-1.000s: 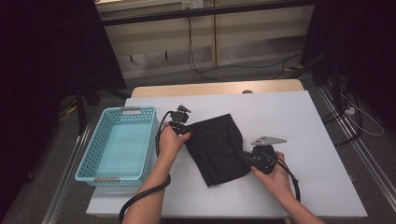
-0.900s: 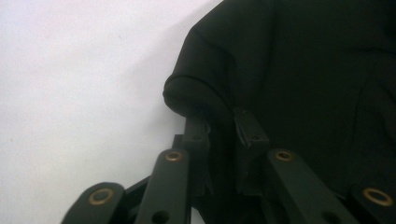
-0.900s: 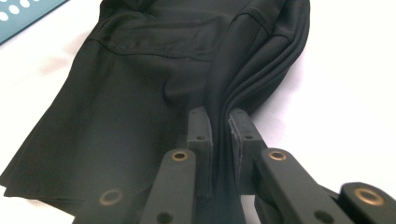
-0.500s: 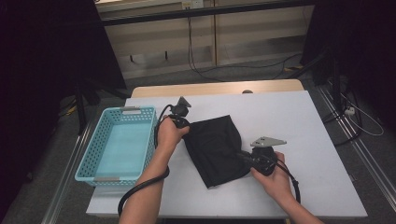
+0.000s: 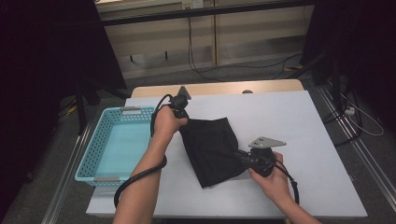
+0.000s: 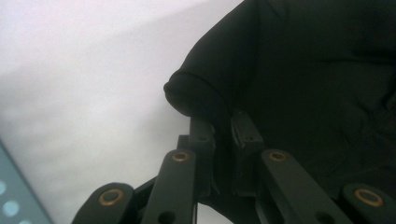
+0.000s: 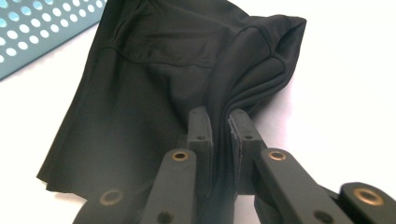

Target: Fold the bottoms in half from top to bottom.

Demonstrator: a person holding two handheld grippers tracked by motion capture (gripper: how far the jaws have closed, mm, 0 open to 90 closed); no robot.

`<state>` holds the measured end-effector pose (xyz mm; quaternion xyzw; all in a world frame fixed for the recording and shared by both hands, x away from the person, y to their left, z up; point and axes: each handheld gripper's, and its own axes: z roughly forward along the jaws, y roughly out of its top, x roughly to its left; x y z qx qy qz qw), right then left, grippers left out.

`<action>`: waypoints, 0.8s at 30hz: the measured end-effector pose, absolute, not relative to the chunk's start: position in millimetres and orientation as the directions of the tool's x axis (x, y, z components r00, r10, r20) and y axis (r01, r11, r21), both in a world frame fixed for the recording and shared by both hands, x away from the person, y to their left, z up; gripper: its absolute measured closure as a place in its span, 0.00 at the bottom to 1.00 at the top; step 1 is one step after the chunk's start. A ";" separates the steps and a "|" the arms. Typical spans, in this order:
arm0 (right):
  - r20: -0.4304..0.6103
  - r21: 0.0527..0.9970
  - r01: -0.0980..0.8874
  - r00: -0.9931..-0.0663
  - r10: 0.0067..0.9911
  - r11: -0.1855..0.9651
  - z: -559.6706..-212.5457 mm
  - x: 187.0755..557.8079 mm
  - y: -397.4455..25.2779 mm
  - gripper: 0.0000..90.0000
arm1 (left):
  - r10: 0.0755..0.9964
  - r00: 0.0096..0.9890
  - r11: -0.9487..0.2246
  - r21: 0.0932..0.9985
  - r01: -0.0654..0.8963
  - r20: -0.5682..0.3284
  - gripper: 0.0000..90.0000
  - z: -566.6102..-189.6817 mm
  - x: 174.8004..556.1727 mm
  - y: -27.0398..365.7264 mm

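A black cloth garment [image 5: 212, 149] lies folded on the white table [image 5: 299, 121], near its middle. My left gripper [image 5: 183, 125] is at the cloth's far left corner, shut on a rolled edge of the black cloth [image 6: 299, 79]; in the left gripper view that gripper [image 6: 223, 122] pinches the fabric between its jaws. My right gripper [image 5: 238, 153] is at the cloth's right edge, shut on a bunched fold. The right gripper view shows that gripper [image 7: 220, 117] clamping gathered layers of the black cloth [image 7: 154, 70].
A light blue perforated basket [image 5: 116, 144] stands at the table's left side, with nothing in it; its corner [image 7: 32, 32] shows beyond the cloth. Bare white table extends to the right and front. Cables trail from both grippers over the front edge.
My left gripper has moved toward the far side of the table, pulling the cloth's far left corner with it and stretching the cloth. The right gripper has held still.
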<state>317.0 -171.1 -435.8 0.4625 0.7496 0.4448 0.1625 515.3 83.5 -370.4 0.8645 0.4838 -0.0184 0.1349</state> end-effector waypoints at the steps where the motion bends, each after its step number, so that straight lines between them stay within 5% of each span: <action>1: 0.164 0.819 0.545 -0.522 0.837 0.179 -435.1 316.5 -170.1 0.90 | 0.831 0.533 -0.500 0.205 0.841 -0.158 0.91 -368.8 515.8 83.7; 24: 0.157 0.846 0.505 -0.540 0.827 0.170 -429.1 315.4 -165.2 0.90 | 0.819 0.556 -0.543 0.124 0.830 -0.138 0.91 -344.9 523.8 82.3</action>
